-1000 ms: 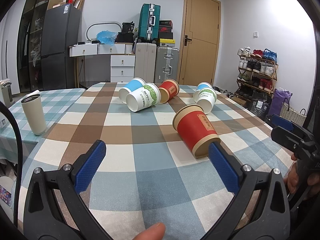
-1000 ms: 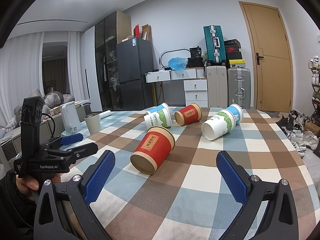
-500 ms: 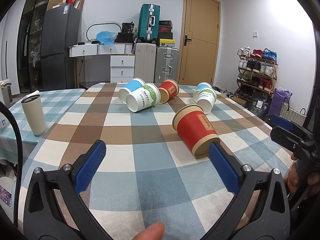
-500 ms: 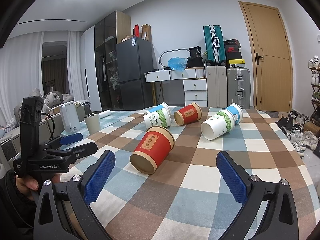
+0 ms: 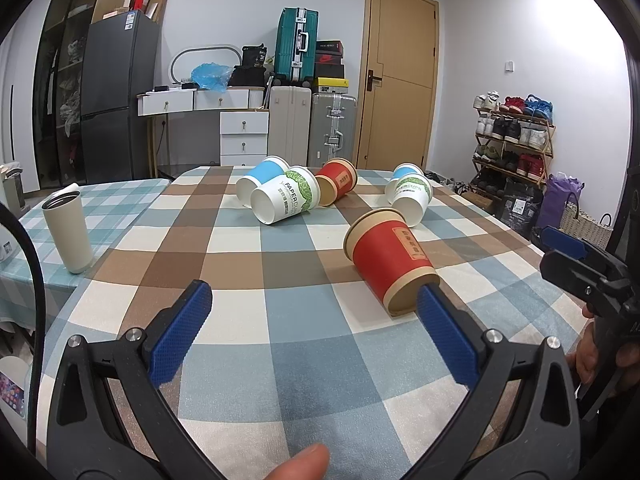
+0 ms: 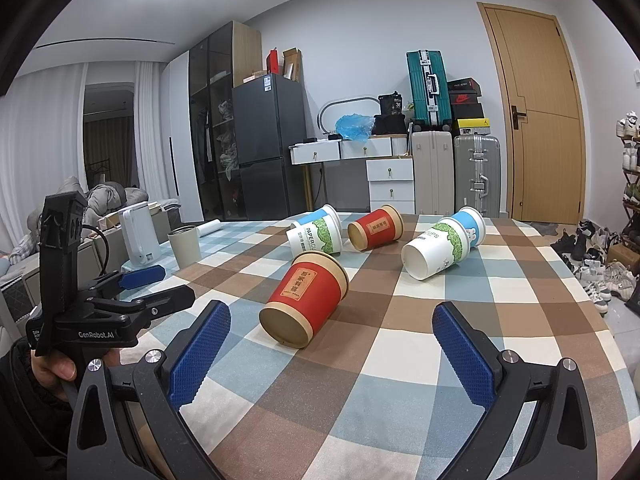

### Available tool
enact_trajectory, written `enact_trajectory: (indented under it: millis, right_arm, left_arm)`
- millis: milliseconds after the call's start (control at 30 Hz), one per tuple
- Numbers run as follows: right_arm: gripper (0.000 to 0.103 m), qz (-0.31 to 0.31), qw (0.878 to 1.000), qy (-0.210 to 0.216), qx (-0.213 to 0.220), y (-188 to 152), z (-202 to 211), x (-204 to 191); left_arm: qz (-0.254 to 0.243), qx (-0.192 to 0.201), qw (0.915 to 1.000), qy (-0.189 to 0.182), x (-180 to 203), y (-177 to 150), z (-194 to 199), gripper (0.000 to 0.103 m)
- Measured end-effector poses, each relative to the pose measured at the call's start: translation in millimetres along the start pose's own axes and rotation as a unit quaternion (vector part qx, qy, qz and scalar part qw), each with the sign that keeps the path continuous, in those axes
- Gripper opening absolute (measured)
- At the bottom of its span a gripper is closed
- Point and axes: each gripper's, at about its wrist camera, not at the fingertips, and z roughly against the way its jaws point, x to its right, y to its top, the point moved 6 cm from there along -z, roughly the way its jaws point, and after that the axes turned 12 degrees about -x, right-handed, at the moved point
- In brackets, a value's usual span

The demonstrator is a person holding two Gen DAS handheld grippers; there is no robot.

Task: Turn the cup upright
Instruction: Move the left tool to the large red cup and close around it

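Observation:
Several paper cups lie on their sides on the checked tablecloth [image 5: 304, 344]. The nearest is a red cup [image 5: 390, 260], also in the right wrist view [image 6: 308, 298], with its base toward the grippers. Behind it lie a white-green cup [image 5: 286, 200], a blue cup [image 5: 260, 176], a second red cup [image 5: 336, 180] and a white-green and blue pair [image 5: 412, 196]. My left gripper [image 5: 314, 322] is open and empty, just short of the red cup, with its right finger by the cup's base. My right gripper [image 6: 332, 346] is open and empty in front of the same cup.
A cream tumbler [image 5: 68, 232] stands upright at the table's left side, beside a white kettle [image 6: 138, 236]. Beyond the table are a fridge [image 5: 116, 96], drawers, suitcases [image 5: 296, 50], a door and a shoe rack [image 5: 512, 136].

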Motion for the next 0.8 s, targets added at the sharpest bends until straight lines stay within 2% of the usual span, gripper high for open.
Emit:
enact_trajectory:
  millis: [300, 400, 533, 800]
  right_arm:
    - [0.103, -0.014, 1.000, 0.000, -0.010, 0.7, -1.6, 10.2]
    - [0.103, -0.017, 1.000, 0.004, -0.011, 1.8, -2.4, 11.6]
    - [0.103, -0.016, 1.000, -0.003, -0.014, 3.8, -0.8, 13.7]
    - [0.103, -0.024, 1.000, -0.013, -0.015, 7.3, 3.1, 17.2]
  left_arm:
    - [0.009, -0.014, 0.9999, -0.005, -4.7, -0.3, -3.3, 0.102]
    - [0.007, -0.020, 0.9998, 0.004, -6.3, 1.2, -5.4, 0.102]
    - [-0.007, -0.022, 0.9997, 0.011, 6.2, 5.8, -7.6, 0.102]
    - [-0.018, -0.045, 0.9988, -0.003, 31.9, 12.9, -20.6, 0.102]
